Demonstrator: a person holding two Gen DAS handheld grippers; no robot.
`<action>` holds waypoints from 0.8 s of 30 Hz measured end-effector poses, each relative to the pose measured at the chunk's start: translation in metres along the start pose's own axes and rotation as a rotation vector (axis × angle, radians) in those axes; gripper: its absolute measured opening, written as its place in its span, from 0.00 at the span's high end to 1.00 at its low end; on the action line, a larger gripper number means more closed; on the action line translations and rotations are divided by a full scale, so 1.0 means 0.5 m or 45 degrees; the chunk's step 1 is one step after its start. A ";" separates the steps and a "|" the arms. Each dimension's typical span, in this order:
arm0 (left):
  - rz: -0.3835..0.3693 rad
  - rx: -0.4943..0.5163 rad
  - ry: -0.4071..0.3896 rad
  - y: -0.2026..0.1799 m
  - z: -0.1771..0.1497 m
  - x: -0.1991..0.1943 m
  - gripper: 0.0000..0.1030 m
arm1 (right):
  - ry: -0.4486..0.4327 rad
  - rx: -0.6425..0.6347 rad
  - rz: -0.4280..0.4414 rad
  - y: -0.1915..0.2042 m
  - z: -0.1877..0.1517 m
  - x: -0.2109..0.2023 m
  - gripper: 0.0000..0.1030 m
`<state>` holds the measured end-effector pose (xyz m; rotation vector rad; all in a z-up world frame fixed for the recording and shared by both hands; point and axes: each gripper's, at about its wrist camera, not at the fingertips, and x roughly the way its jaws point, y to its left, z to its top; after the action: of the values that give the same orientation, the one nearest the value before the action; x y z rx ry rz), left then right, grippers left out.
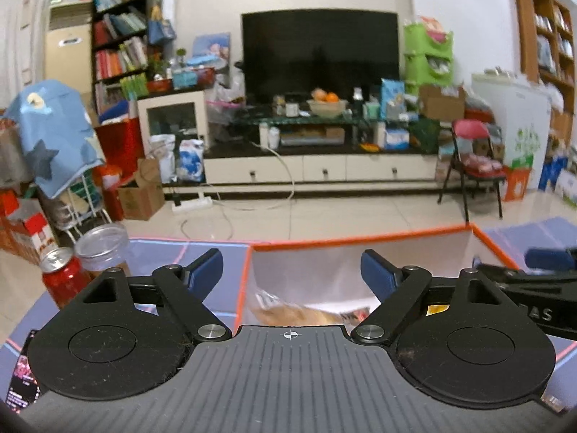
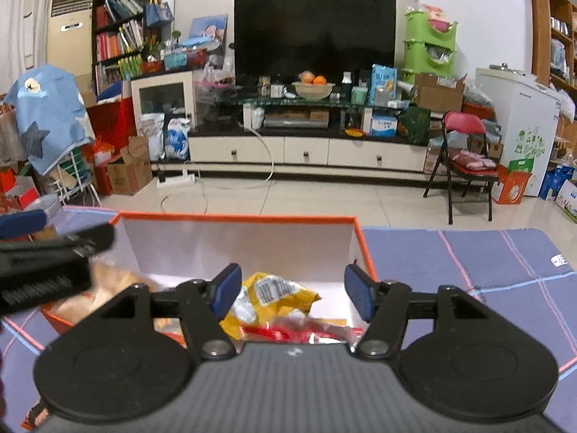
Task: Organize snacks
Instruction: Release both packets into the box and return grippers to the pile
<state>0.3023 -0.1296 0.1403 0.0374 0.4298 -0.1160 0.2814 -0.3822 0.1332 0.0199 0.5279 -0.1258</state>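
Observation:
An orange-rimmed box with white inner walls stands on a blue plaid cloth. My left gripper hangs open over its left part, with nothing between the pads. Below it lies a clear bag of golden pastry. My right gripper is open over the box's near right part. A crumpled yellow snack bag and a red packet lie under it, and the pads do not press on them. Each gripper's fingers show at the edge of the other's view.
A red drink can and a clear jar stand left of the box on the cloth. A dark packet lies at the near left. Beyond the table are a tiled floor, a TV cabinet and a red folding chair.

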 end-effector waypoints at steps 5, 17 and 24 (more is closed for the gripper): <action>0.053 -0.049 -0.050 0.074 0.029 -0.058 0.29 | -0.056 0.045 0.025 -0.045 0.012 -0.059 0.34; 0.082 -0.261 0.102 0.199 -0.100 -0.216 0.21 | 0.007 -0.020 0.053 -0.123 -0.193 -0.285 0.21; 0.061 -0.214 0.201 0.180 -0.166 -0.222 0.21 | 0.155 -0.147 0.034 -0.119 -0.283 -0.285 0.10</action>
<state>0.1788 -0.0237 0.1124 -0.1088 0.5943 -0.0294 0.0812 -0.4175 0.0834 -0.0787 0.6555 -0.0679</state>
